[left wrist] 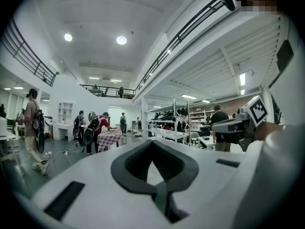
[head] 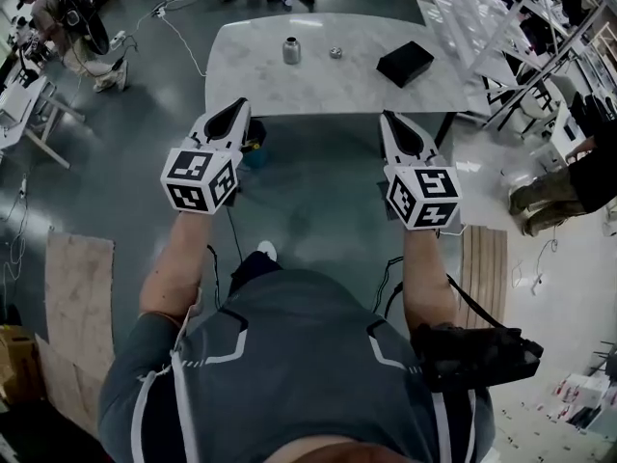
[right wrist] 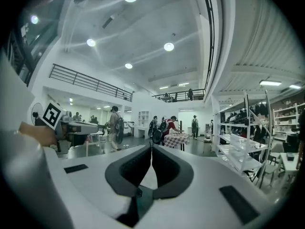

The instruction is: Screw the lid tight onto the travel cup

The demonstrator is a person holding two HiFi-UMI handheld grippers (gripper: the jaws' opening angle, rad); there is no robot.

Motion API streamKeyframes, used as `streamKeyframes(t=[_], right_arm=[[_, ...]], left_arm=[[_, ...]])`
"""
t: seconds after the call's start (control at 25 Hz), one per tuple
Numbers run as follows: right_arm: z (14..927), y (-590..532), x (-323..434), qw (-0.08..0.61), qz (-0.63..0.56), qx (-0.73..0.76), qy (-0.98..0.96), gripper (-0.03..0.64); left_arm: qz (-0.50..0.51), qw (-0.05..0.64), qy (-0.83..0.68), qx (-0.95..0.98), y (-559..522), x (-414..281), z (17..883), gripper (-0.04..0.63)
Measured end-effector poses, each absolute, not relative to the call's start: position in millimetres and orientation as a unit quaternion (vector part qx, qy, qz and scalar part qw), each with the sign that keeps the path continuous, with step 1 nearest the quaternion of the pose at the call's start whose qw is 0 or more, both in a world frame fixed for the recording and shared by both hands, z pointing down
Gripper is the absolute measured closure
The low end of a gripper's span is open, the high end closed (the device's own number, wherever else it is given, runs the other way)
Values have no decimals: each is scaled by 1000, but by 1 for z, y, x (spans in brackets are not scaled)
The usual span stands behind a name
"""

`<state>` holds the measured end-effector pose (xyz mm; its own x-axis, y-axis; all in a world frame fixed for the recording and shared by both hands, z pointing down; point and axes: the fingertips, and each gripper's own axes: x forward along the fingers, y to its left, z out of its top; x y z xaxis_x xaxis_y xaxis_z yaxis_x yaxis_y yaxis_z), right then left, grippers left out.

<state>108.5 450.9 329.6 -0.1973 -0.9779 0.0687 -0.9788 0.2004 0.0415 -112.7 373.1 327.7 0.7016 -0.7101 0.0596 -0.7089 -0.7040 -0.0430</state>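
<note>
A metal travel cup (head: 291, 51) stands upright on the white table (head: 251, 75), far side, left of centre. Its small round lid (head: 335, 53) lies apart to its right. My left gripper (head: 238, 110) and my right gripper (head: 390, 122) are held level in front of the table's near edge, well short of both. Both are shut with nothing between the jaws. In the left gripper view my left gripper (left wrist: 151, 143) has its tips together, and the right gripper (left wrist: 238, 124) shows at the right. The right gripper view shows my right gripper (right wrist: 151, 147) closed too. Neither gripper view shows the cup.
A black box (head: 405, 63) lies on the table's right part. White shelving racks (head: 492, 27) stand to the right of the table. A person (head: 58, 17) with a backpack stands at the far left, and more people are around a checked table (right wrist: 176, 140) in the hall.
</note>
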Motion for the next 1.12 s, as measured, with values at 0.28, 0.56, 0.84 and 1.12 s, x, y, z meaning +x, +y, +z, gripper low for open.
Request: streamKeyframes(t=[0.28, 0.56, 0.84, 1.12], right_arm=[[332, 404, 109, 51, -5, 641, -766, 588], [321, 323, 94, 58, 1, 656, -752, 588], [327, 242, 75, 58, 22, 666, -743, 588], [327, 180, 51, 66, 19, 669, -740, 588]], left_arm=[[-30, 15, 356, -934, 323, -96, 336, 586], [-30, 30, 324, -945, 243, -99, 323, 586], [-19, 8, 305, -952, 156, -116, 316, 586], [-18, 7, 288, -958, 95, -134, 317, 586]])
